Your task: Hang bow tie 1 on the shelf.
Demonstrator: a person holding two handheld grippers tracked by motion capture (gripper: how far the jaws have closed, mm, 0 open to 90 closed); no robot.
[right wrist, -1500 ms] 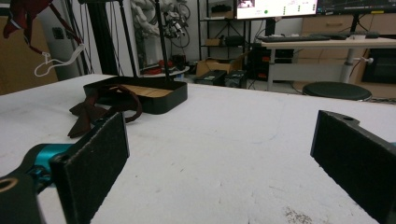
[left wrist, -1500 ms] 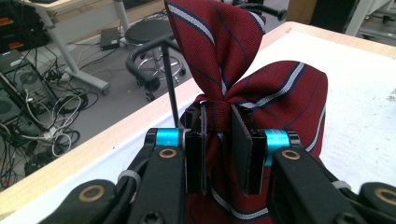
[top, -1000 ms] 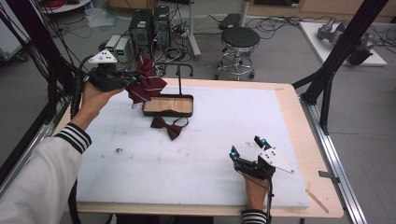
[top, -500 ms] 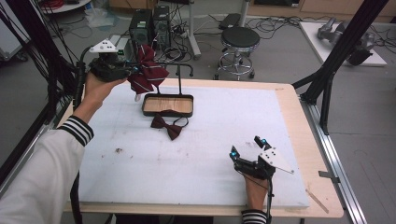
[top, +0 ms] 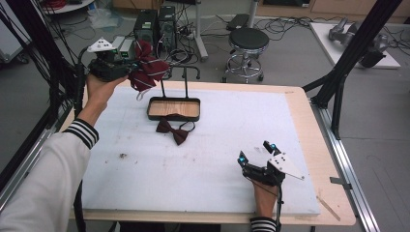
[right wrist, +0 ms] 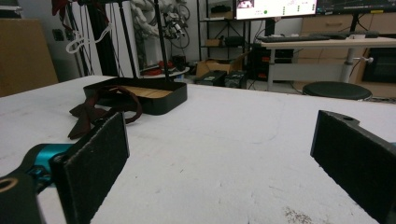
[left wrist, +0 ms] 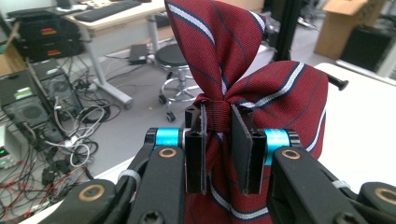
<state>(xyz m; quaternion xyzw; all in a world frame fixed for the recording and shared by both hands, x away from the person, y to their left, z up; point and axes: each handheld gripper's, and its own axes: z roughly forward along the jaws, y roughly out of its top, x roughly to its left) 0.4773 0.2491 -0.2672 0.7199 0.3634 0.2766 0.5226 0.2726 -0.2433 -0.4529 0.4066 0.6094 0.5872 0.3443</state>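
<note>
bow tie: striped, held up beside the stand at the table's far left
feel: likely light, soft, floppy; lobes sag
hold: centre knot
left gripper: clamped on that knot
right gripper: jaws apart, resting near edge

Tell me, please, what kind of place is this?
Probably a robotics lab or workshop. The white table stands inside a black frame, computer towers with tangled cables sit on the floor, and desks with a monitor stand behind.
</note>
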